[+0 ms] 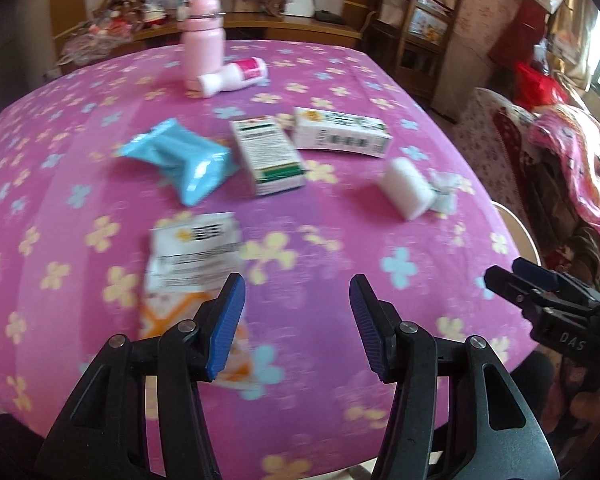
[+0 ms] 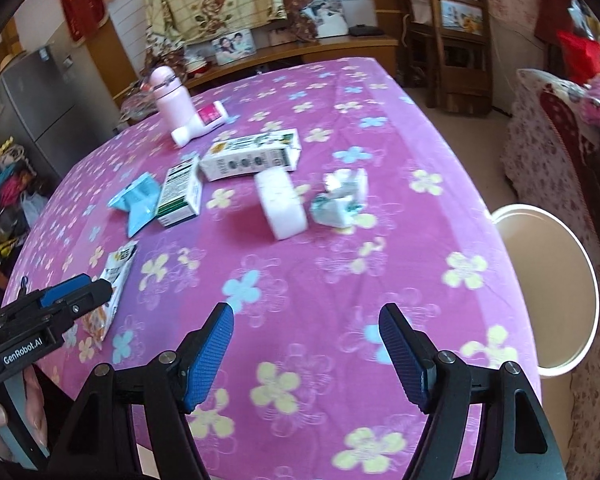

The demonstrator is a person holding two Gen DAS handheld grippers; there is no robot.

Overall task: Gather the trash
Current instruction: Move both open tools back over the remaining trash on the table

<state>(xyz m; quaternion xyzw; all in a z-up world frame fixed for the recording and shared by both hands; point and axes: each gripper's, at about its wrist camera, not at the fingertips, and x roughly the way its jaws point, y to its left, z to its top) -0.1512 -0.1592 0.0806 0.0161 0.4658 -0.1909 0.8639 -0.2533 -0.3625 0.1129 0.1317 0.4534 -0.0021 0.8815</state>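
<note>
On the tabletop (image 2: 380, 280) we find two boxes (image 2: 180, 192) at centre, a bottle (image 2: 168, 100) at eleven o'clock. A foam block (image 2: 282, 204) lies at three o'clock of them, a sachet (image 1: 192, 256) at seven.

tablecloth (image 2: 340, 280): pink, flowered | bottle (image 1: 202, 40): pink | packet (image 1: 180, 158): blue

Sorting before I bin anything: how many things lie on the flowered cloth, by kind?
Cartons: 2
Bottles: 2 (pink upright, white lying)
Soft packets: 2 (blue, white-orange)
White block: 1
Crumpled wrapper: 1
Total: 8
</note>
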